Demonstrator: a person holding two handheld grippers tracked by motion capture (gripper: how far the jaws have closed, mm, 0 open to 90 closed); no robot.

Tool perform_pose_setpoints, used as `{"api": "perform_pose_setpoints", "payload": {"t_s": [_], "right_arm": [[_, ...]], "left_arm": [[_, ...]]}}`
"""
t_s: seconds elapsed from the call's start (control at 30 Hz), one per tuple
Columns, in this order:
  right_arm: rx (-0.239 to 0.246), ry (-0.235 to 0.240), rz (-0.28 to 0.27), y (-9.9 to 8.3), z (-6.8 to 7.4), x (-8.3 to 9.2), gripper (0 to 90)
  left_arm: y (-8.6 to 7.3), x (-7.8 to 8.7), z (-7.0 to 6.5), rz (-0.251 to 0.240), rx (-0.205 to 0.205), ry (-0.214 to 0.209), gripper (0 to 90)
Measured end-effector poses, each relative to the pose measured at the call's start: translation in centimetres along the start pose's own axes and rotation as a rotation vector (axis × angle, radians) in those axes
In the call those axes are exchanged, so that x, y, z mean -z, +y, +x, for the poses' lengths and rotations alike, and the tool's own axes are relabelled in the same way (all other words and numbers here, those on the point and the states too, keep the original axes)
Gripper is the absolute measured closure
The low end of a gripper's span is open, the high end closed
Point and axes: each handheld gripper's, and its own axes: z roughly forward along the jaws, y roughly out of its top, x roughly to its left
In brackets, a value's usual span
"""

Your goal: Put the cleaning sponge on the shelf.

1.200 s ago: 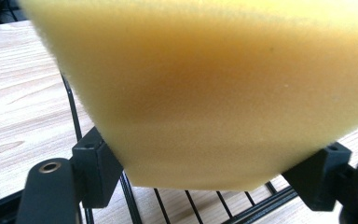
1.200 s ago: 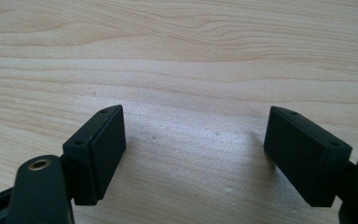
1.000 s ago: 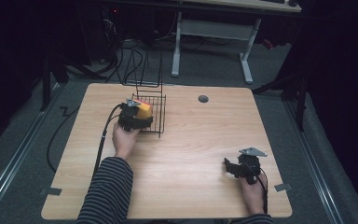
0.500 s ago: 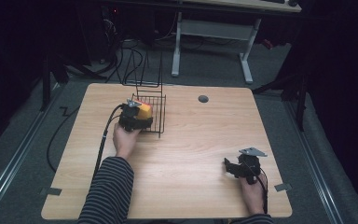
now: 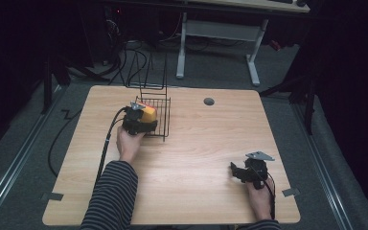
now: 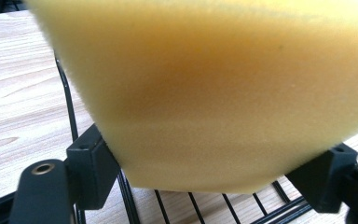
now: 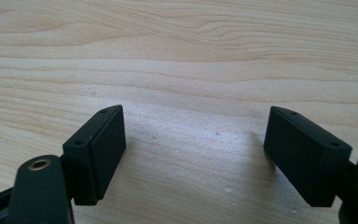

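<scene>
The wooden table [image 5: 191,153] carries a black wire basket [image 5: 155,117] near its far left. The left gripper [image 5: 141,125] has a yellow sponge [image 6: 223,93] at the basket's near edge, jaws just easing apart yet touching its sides (a drop-off, I'd guess), its long side lying across them. The right gripper [image 7: 196,154] rests empty, jaws wide.
</scene>
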Motion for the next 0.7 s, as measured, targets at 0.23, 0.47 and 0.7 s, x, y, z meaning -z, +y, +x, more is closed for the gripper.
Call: {"api": "perform_pose_setpoints", "payload": {"t_s": [0.23, 0.47, 0.7], "right_arm": [[0.0, 0.0, 0.0, 0.0, 0.0, 0.0, 20.9], [0.0, 0.0, 0.0, 0.0, 0.0, 0.0, 20.9], [0.0, 0.0, 0.0, 0.0, 0.0, 0.0, 20.9]], "left_arm": [[0.0, 0.02, 0.07, -0.001, 0.009, -0.002, 16.4], [0.01, 0.07, 0.1, -0.006, 0.013, -0.008, 13.1], [-0.16, 0.18, 0.38, 0.013, 0.027, -0.044, 3.4]]}}
